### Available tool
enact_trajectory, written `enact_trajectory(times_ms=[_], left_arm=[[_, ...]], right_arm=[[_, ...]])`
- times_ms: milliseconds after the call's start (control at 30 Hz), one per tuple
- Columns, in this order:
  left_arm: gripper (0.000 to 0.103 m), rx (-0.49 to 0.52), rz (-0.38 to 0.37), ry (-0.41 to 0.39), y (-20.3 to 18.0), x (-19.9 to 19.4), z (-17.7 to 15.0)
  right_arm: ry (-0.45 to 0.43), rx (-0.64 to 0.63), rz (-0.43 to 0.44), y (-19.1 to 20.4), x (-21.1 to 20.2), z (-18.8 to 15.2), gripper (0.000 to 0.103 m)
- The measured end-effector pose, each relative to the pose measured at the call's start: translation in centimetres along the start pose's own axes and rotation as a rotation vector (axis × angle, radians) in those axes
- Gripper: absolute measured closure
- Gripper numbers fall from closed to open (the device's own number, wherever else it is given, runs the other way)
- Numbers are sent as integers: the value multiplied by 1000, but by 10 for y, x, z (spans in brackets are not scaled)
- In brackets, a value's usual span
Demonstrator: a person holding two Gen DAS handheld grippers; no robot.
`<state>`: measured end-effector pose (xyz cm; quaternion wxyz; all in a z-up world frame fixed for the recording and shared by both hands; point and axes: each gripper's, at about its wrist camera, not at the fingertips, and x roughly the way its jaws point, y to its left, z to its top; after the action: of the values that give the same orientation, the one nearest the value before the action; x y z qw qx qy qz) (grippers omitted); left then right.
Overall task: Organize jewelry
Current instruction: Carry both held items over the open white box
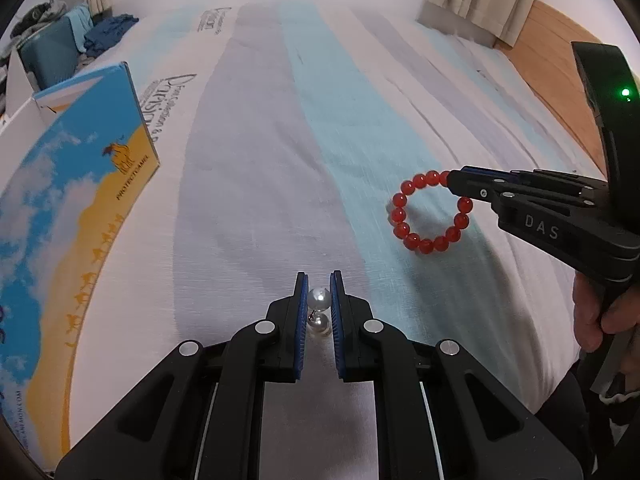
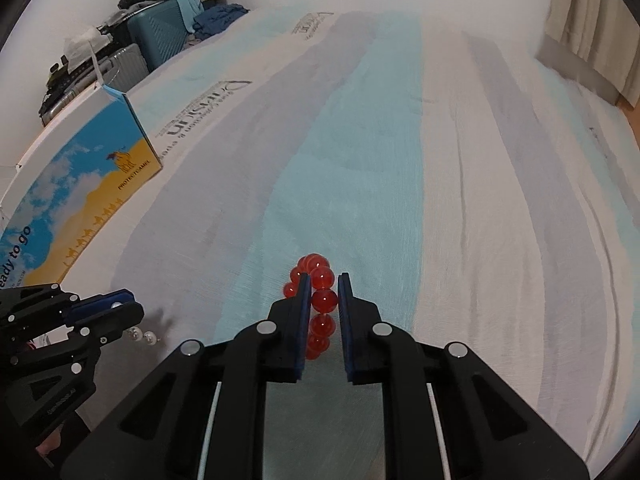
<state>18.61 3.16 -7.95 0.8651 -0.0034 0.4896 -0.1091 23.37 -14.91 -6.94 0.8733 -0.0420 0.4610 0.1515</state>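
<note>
A striped bedsheet [image 1: 260, 184] in pale blue, grey and white stretches wide ahead, bounded left by a glossy camel-print box [image 1: 76, 184]. The left gripper [image 1: 319, 300] pinches a 2-pearl earring [image 1: 319, 299] between narrow jaws. The right gripper [image 2: 323, 296] clamps a red bead bracelet [image 1: 430, 212] above the sheet.

The box [image 1: 80, 184] stands on the bed [image 1: 260, 180] left of both grippers, suitcases [image 2: 160, 38] seemingly behind.
</note>
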Motion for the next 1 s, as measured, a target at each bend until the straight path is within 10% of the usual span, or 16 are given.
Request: enact_trajectory(times_ms=[1000], left_arm=[[93, -29, 93, -95, 38, -96, 21]], right_arm=[[-122, -103, 12, 82, -75, 42, 90]])
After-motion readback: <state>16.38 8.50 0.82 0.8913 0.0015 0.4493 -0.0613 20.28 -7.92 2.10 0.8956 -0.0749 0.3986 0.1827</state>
